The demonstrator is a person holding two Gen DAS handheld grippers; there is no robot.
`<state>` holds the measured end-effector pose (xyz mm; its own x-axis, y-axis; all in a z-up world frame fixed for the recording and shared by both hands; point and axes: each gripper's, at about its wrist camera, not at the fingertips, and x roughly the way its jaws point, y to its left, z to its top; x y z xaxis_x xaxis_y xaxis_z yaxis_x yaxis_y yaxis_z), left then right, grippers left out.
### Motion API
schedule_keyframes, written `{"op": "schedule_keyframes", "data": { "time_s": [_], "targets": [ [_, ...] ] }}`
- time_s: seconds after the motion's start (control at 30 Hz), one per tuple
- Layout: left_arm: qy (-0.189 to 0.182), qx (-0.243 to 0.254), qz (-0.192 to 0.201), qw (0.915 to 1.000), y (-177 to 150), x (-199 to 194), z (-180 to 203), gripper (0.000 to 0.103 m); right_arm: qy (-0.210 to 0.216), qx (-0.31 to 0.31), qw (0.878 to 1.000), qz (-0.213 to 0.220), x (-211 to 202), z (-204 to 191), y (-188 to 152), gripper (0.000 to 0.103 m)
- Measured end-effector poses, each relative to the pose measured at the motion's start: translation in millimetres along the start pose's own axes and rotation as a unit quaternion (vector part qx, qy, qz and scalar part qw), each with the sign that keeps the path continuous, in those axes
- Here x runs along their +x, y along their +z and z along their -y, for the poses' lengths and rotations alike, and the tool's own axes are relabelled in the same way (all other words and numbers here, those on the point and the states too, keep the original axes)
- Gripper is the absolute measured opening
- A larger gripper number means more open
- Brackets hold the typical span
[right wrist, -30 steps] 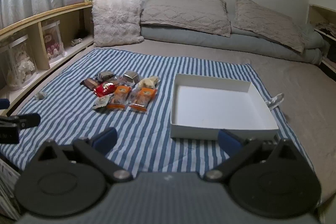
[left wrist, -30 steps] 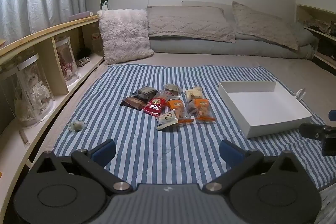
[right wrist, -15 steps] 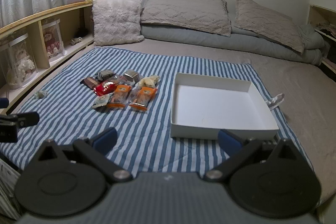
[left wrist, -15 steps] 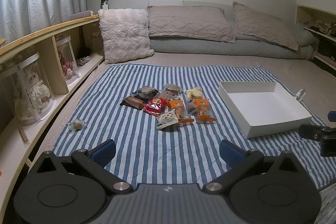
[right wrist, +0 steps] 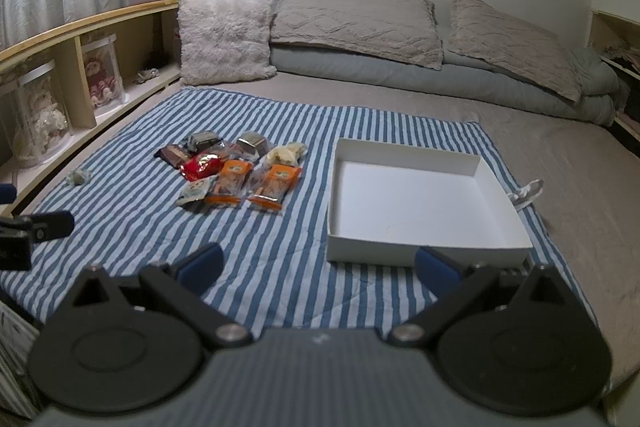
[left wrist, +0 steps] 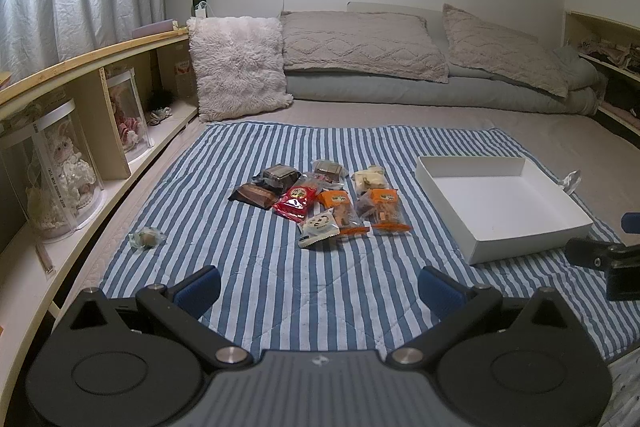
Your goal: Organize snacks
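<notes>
On a bed, seen from the left wrist camera, a blue-and-white striped blanket carries a cluster of wrapped snacks near its middle. The cluster holds two orange packets side by side, a red packet, a brown bar, two dark packets at the back, a pale yellowish packet, and a small white round-printed packet at the near edge. One small wrapped piece lies well apart, to the left near the blanket's edge. To the right of the cluster sits a shallow white box, and nothing lies inside it. The left tool hangs low over the near blanket with its blue-padded fingers spread wide, grasping nothing. Part of the right tool shows at the right edge, just beside the box's near corner. A wooden shelf along the left holds clear cylinders with dolls inside.

From the right wrist camera, the same white box sits straight ahead, its floor bare. The snack cluster lies to its left, near but not touching it. The right tool hovers just before the box's near wall, fingers wide apart and holding nothing. Part of the left tool shows at the left edge over the blanket. Pillows line the far end of the bed.
</notes>
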<state>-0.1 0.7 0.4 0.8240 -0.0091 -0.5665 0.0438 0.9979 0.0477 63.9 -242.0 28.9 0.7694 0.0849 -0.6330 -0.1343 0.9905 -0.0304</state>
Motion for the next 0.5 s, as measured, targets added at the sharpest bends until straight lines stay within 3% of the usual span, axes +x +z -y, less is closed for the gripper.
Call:
{"op": "schedule_keyframes", "data": {
  "time_s": [0.5],
  "targets": [
    [-0.001,-0.001,0.000,1.0000,0.0,-0.1,-0.2,0.103,0.000,-0.002,1.000,-0.001,1.3,-0.9,-0.7,0.103]
  ]
}}
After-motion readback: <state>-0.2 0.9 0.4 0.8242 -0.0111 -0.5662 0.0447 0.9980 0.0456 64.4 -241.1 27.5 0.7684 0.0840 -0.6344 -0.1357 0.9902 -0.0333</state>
